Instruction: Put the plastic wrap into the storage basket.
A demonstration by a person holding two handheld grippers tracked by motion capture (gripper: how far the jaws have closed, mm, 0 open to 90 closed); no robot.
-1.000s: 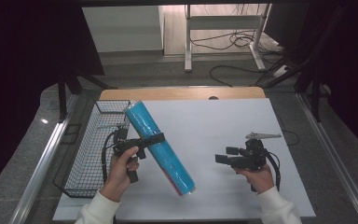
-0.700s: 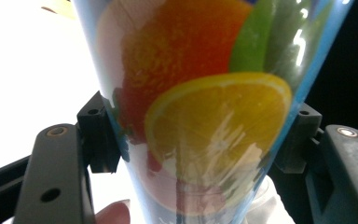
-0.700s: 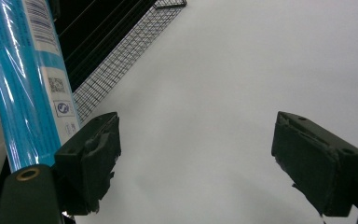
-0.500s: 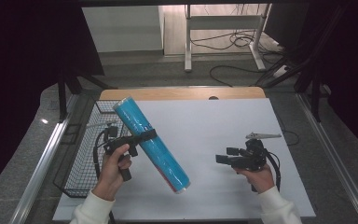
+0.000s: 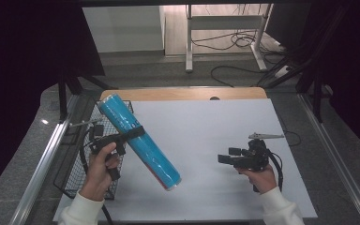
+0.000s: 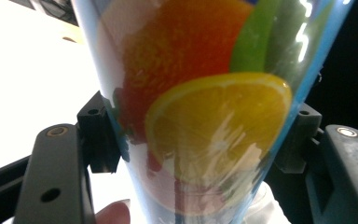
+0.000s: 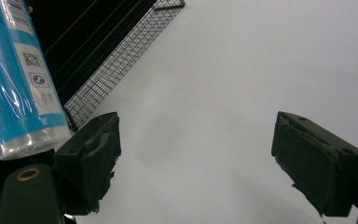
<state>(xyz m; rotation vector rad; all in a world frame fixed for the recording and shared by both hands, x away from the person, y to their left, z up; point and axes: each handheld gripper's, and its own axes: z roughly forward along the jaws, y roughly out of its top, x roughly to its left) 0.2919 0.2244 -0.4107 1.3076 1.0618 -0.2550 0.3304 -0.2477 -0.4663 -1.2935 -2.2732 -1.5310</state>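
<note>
Left gripper (image 5: 130,135) raised off the table, jaws clamped, right gripper (image 5: 226,158) low, jaws spread wide

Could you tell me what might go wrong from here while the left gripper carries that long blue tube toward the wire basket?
1. The left gripper clamps the blue tube above its middle, so the long lower end could swing or slip in the jaws.
2. The tube looks longer than the wire basket is wide; laid crosswise, it may catch on the rim.
3. Its glossy wrap looks slick, so the grip may give.
</note>
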